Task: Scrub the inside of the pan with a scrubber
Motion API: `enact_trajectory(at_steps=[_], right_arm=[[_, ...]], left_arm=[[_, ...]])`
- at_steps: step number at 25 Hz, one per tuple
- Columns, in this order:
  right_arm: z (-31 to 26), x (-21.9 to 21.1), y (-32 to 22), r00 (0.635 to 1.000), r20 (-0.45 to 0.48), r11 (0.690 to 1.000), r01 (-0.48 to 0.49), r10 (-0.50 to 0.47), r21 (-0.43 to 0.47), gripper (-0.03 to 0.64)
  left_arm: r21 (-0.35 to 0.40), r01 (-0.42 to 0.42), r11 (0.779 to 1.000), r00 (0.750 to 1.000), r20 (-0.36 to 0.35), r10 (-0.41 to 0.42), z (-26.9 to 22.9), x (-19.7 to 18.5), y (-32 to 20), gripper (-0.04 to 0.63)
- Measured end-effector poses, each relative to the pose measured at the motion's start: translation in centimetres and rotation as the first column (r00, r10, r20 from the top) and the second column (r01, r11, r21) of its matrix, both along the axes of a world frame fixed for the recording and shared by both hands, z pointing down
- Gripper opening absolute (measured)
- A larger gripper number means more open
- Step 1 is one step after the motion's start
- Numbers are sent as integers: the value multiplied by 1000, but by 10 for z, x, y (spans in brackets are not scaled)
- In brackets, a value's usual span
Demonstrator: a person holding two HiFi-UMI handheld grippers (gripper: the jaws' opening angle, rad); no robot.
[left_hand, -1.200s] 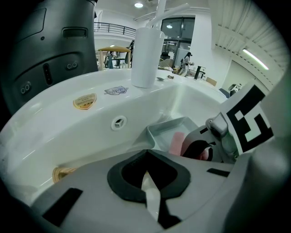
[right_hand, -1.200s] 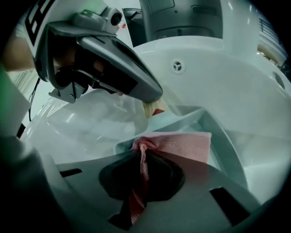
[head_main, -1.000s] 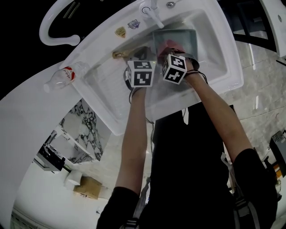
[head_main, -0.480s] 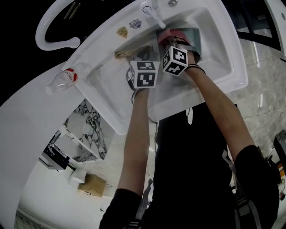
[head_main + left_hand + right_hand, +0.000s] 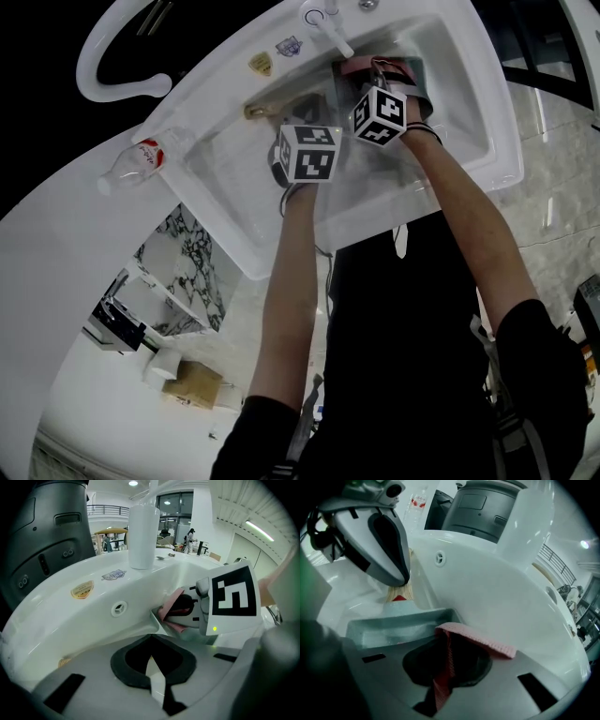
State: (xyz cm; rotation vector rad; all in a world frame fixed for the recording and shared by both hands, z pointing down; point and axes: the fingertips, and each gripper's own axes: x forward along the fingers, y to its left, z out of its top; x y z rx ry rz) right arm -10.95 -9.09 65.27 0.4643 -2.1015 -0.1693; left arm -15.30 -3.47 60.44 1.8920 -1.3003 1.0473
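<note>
No text can be read; the clear plastic bottle's red label [image 5: 143, 150] and the gold rim sticker [image 5: 260, 64] are blurred.

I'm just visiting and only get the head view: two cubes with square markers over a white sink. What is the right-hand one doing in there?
Observer: The right gripper has its jaws shut on a pink knitted cloth scrubber.
Operator: Is that on the pan?
Observer: It sits at one corner of the pale grey-green rectangular pan, close to the wall of the white sink.
Operator: And the other tool?
Observer: The left gripper has its jaws together, beside the pan's wooden handle.
</note>
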Motion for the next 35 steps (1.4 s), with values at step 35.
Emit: enact_trajectory(at_steps=[35], right_arm=[[2,19,29,995,79,972,82,-66,-220,34]], left_arm=[[23,12,1000,1000,9,-12,-1,-1,-1,32]])
